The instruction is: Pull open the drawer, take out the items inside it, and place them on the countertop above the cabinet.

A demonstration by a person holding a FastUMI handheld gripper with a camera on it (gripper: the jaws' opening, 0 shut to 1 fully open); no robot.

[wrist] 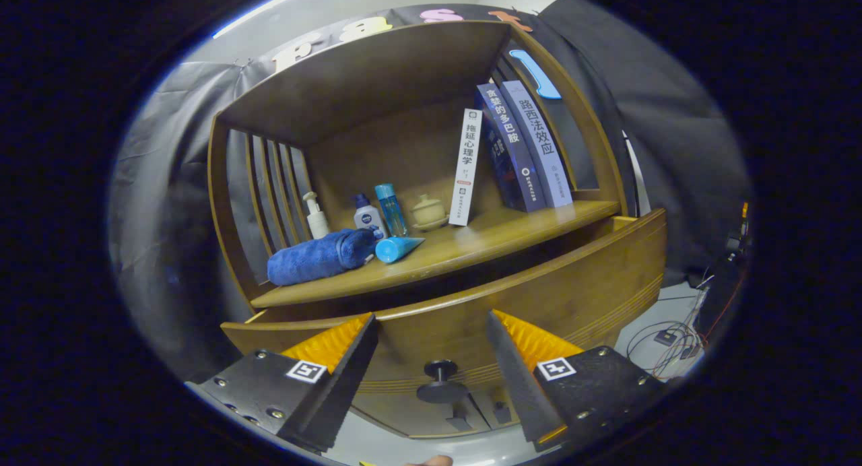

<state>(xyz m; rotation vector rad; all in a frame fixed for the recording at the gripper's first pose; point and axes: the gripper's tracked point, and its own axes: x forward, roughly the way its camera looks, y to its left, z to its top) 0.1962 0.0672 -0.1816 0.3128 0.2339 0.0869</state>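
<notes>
The wooden cabinet's drawer stands pulled out a little below the countertop; its inside is hidden from here. Its dark round knob sits low between my two fingers. My gripper is open, its fingers held in front of the drawer's front panel with nothing between them. On the countertop lie a rolled blue towel and a blue tube.
At the back of the countertop stand a pump bottle, a white-and-blue bottle, a clear blue bottle, a small lidded jar and three books. Cables lie on the floor to the right.
</notes>
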